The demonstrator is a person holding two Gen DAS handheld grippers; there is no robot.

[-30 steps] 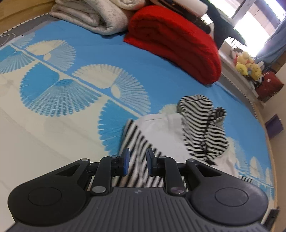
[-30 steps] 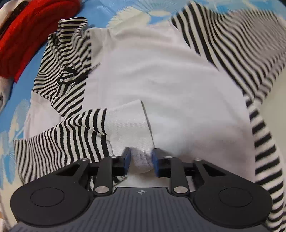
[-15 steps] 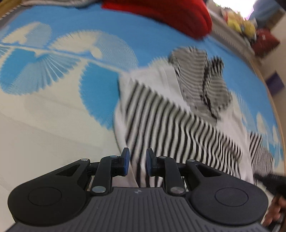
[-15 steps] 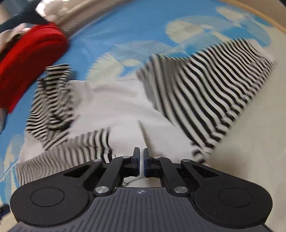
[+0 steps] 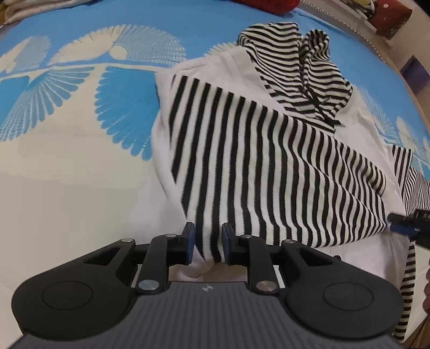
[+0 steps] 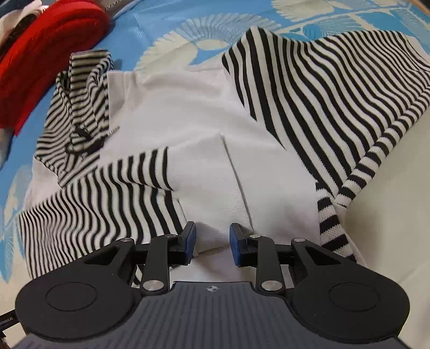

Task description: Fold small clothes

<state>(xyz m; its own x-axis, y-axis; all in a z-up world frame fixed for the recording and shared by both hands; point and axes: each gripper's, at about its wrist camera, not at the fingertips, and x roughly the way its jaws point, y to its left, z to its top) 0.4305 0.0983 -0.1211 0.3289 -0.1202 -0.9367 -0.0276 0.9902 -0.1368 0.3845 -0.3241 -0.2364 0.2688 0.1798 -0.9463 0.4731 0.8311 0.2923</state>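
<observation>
A small white hoodie [image 6: 188, 112] with black-and-white striped sleeves and hood lies on the blue and cream bed cover. In the left wrist view one striped sleeve [image 5: 268, 166] is folded across the white body, and the striped hood [image 5: 298, 67] lies beyond it. My left gripper [image 5: 207, 243] is open with a fold of the sleeve end between its fingers. In the right wrist view my right gripper [image 6: 212, 241] is open over the white hem, with the other striped sleeve [image 6: 102, 193] to its left. The right gripper's tip also shows in the left wrist view [image 5: 403, 224].
The bed cover [image 5: 80, 120] spreads to the left of the hoodie. A rolled red blanket [image 6: 40, 53] lies past the hood. A dark red box [image 5: 392, 13] and other items sit beyond the bed's far edge.
The left gripper has moved in over the folded striped sleeve, its jaws slightly wider. The right gripper closed half a second ago and has now opened wide over the hem.
</observation>
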